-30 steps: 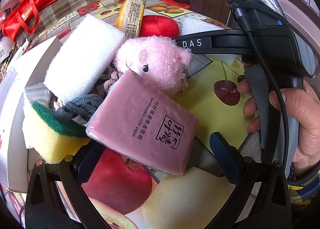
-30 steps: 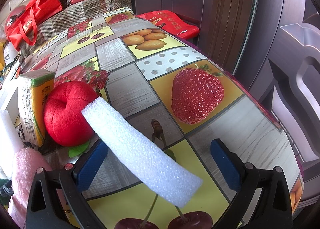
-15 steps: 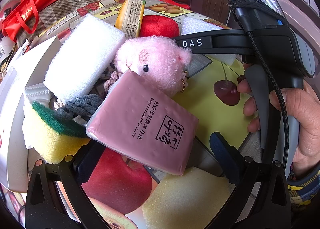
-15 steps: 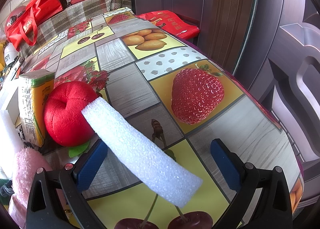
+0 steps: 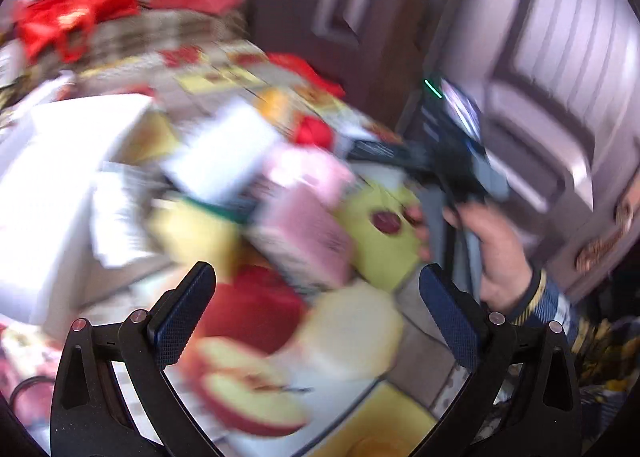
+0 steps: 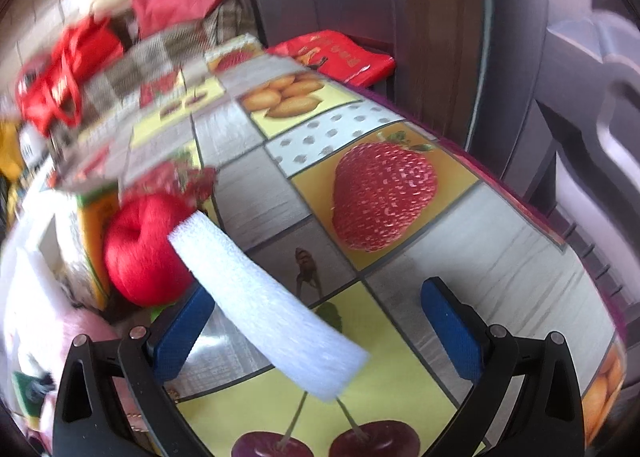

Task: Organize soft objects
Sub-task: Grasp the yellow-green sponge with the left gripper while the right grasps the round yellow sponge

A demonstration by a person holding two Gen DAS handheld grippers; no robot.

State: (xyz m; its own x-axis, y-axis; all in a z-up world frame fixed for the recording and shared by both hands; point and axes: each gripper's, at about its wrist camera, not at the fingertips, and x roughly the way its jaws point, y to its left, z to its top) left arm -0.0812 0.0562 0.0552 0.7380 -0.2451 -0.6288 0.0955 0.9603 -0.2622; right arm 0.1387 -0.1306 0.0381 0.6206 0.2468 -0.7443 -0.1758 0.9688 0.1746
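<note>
The left wrist view is smeared by motion. My left gripper (image 5: 316, 273) is open and empty, drawn back from a pile of soft things: a pink tissue pack (image 5: 304, 241), a pink plush (image 5: 308, 173), a white foam block (image 5: 224, 153) and a yellow-green sponge (image 5: 192, 229). My right gripper (image 6: 316, 293) is also open over the fruit-print table (image 6: 480, 237). A white foam strip (image 6: 260, 297) lies slanted between its fingers, crossing in front of the left one, ungripped. The strip's far end meets a red plush apple (image 6: 144, 249).
A white box (image 5: 60, 197) stands left of the pile. A hand (image 5: 496, 253) holds the other gripper at the right. An orange pack (image 6: 94, 225) stands behind the apple. A red bag (image 6: 336, 57) and a dark door lie beyond the table's far edge.
My left gripper has pulled quickly back and up from the pink tissue pack, so the pile looks smaller and blurred. The right view has shifted slightly; the foam strip stays between the open fingers.
</note>
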